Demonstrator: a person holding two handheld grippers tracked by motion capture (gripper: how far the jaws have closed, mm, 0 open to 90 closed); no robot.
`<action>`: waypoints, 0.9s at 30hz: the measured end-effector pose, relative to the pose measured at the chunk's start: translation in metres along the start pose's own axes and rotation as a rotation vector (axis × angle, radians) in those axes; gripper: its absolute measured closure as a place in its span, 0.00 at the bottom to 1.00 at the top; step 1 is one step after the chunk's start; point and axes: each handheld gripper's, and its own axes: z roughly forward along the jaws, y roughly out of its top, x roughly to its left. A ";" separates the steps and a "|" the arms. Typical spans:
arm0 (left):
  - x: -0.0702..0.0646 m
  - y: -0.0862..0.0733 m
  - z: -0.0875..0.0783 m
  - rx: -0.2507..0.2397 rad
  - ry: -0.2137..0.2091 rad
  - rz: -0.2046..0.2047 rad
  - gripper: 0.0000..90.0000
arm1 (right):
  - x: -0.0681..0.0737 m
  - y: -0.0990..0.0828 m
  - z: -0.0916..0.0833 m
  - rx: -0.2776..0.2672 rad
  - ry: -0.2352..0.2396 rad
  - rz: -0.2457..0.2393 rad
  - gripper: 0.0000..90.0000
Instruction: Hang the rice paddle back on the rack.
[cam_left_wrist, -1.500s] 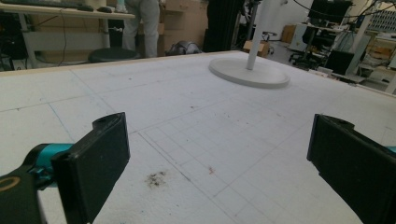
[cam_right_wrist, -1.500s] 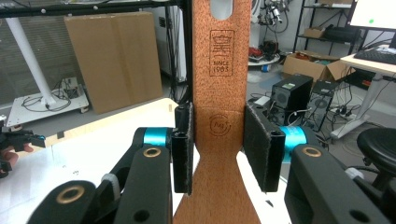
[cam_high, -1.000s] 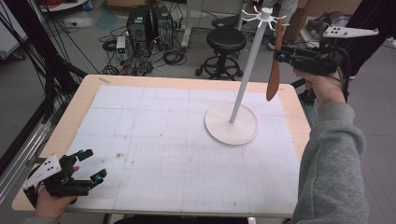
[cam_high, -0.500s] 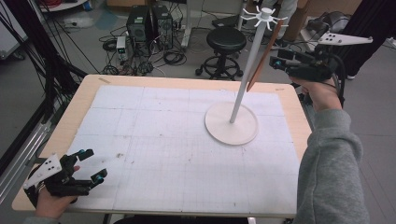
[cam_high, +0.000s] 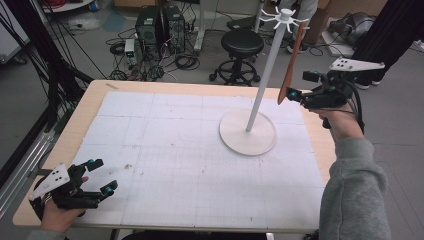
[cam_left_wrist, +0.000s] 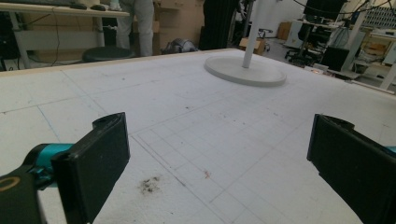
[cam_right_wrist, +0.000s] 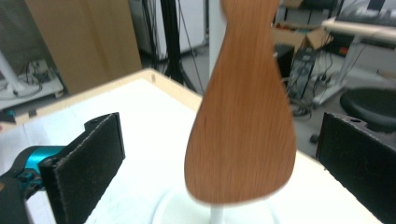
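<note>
Hanging blurred between the right claw's (cam_right_wrist: 215, 163) just-opened jaws, the wooden spatula (cam_right_wrist: 243, 121) hides the stand's pole.

In the right gripper view the wooden spatula (cam_right_wrist: 243, 102) runs off the top edge, so its handle and how it hangs from the rack stay unseen; its lower rim is smeared by blur. It hides most of the white pole (cam_right_wrist: 215, 212) behind it, and the round base (cam_right_wrist: 163, 210) is cut by the bottom edge. In the high view the spatula's top end near the rack's hooks (cam_high: 282, 16) is too small to tell whether it hangs on a hook. In the left gripper view the pole (cam_left_wrist: 252, 32) leaves the frame at the top, and the desk (cam_left_wrist: 196, 140) is cut at both sides.
</note>
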 end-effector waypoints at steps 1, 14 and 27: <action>0.000 0.000 0.001 -0.002 -0.001 -0.001 0.07 | 0.001 -0.002 0.000 0.002 -0.010 -0.007 0.00; 0.003 0.001 0.005 -0.009 -0.002 -0.011 0.07 | 0.017 -0.049 -0.010 -0.027 -0.049 0.029 0.00; 0.006 0.003 0.011 -0.028 0.007 -0.018 0.07 | 0.037 -0.089 -0.008 -0.019 -0.084 0.053 0.00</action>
